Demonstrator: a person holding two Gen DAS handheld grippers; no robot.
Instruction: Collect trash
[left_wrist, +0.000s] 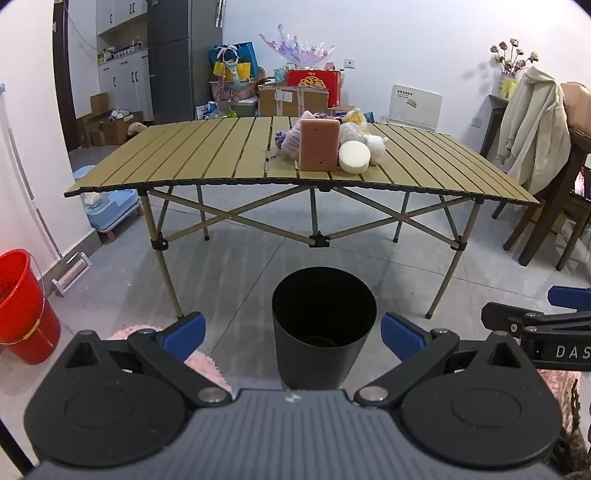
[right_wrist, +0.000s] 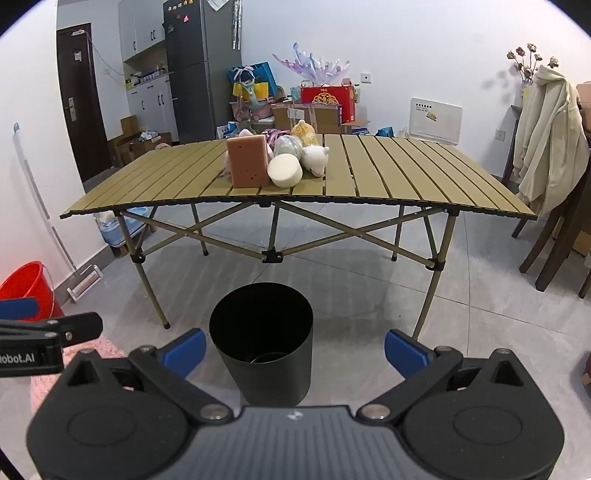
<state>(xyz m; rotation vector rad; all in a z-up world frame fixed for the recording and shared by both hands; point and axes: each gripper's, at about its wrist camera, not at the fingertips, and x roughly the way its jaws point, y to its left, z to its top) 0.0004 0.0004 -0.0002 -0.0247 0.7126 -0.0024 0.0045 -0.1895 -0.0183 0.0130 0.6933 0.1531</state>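
Both claws, left claw (left_wrist: 293, 334) and right claw (right_wrist: 294, 349), gape wide and hold nothing. One black bin (left_wrist: 322, 325) stands on the floor before the table (left_wrist: 221, 155). On it: one pink sponge block (left_wrist: 319, 144), one white round sponge (left_wrist: 354, 157), several soft toys (right_wrist: 316, 157) bunched behind.

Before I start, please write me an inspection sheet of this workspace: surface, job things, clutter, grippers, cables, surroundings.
Surface: slatted folding table, mostly bare; grey tile floor.
Job things: black bin on the floor before the table, upright, open top; pile on the table: pink sponge block standing upright, white round sponge beside it, soft toys behind.
Clutter: boxes and bags against the far wall.
Grippers: left gripper and right gripper both open, holding nothing, above the floor near the bin.
Cables: nothing seen.
Surroundings: red bucket at left, chair with pale jacket at right, fridge.
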